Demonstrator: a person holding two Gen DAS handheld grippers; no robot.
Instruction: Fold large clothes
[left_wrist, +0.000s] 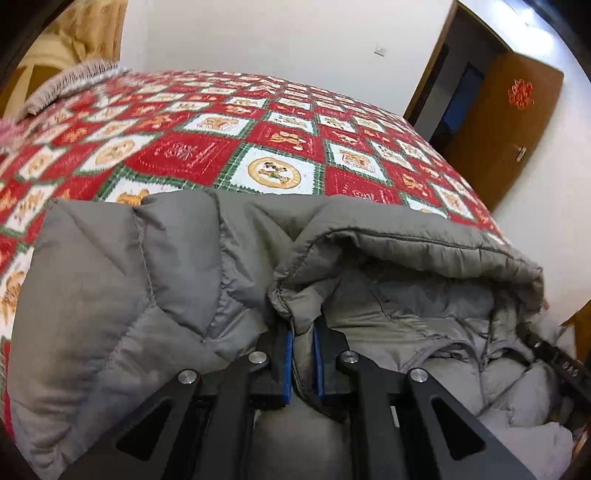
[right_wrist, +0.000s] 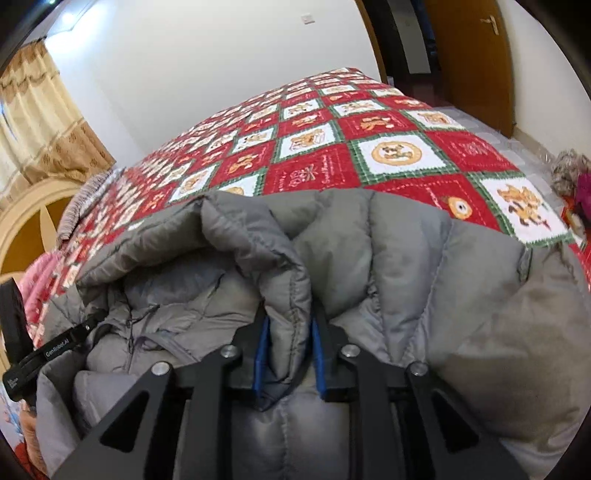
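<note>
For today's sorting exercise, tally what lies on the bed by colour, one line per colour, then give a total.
Grey: 2, the puffer jacket and the fringed cushion
Pink: 1, a garment at the bed's edge, only partly in view
Magenta with fur trim: 1, a garment at the bed's other edge
Total: 4

The quilted jacket (left_wrist: 122, 295) was plain grey. The bedspread (left_wrist: 229, 147) beneath it was a check of red and white squares edged in green, with orange figures. The gripper pads (left_wrist: 289, 365) were blue on black fingers. The door (left_wrist: 509, 133) was brown.
</note>
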